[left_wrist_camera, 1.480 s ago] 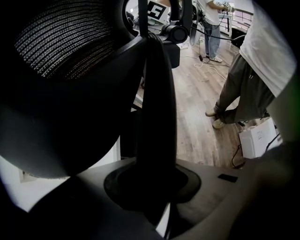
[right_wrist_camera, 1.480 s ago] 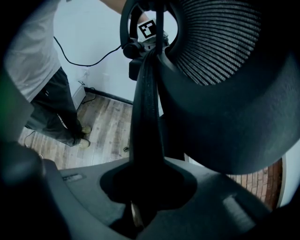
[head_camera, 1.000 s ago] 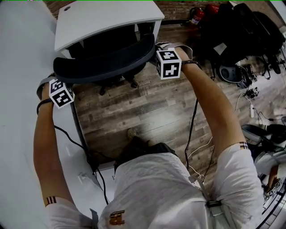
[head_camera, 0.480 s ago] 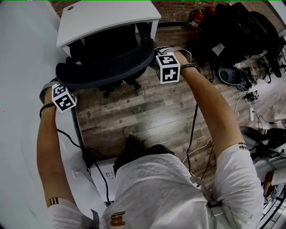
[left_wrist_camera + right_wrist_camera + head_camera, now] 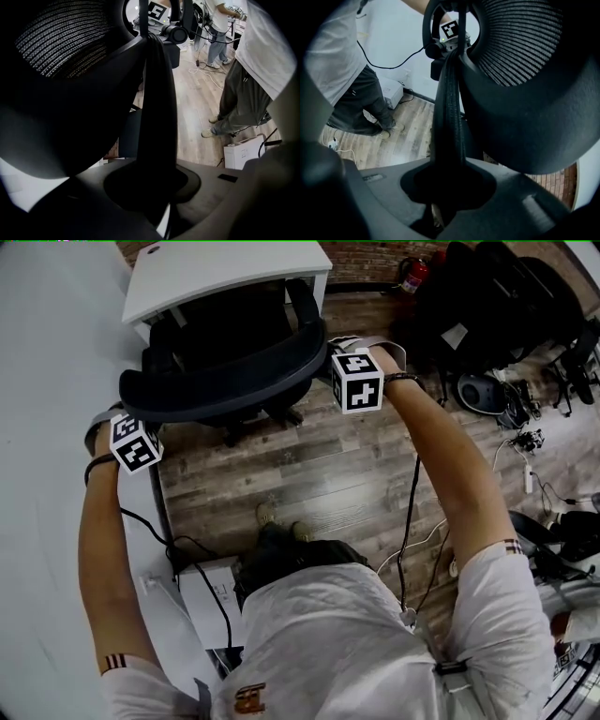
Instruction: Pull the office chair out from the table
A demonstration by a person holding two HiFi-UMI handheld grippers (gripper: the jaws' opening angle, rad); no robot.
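The black office chair (image 5: 220,381) stands half out from under the white table (image 5: 216,273), its curved backrest towards me. My left gripper (image 5: 124,407) is shut on the left end of the backrest rim. My right gripper (image 5: 330,345) is shut on the right end. In the left gripper view the dark rim (image 5: 157,93) runs up from between the jaws of the left gripper (image 5: 154,187), with mesh (image 5: 61,42) beside it. In the right gripper view the rim (image 5: 447,108) is pinched in the right gripper (image 5: 445,187) in the same way.
Black bags (image 5: 506,306) and a red fire extinguisher (image 5: 412,273) crowd the back right. Cables (image 5: 412,521) trail over the wood floor. A white box (image 5: 211,601) sits by my feet (image 5: 277,521). Another person (image 5: 215,23) stands farther off.
The chair has come further out from under the table, both grippers moving back with its backrest. More of the seat now shows in front of the table edge.
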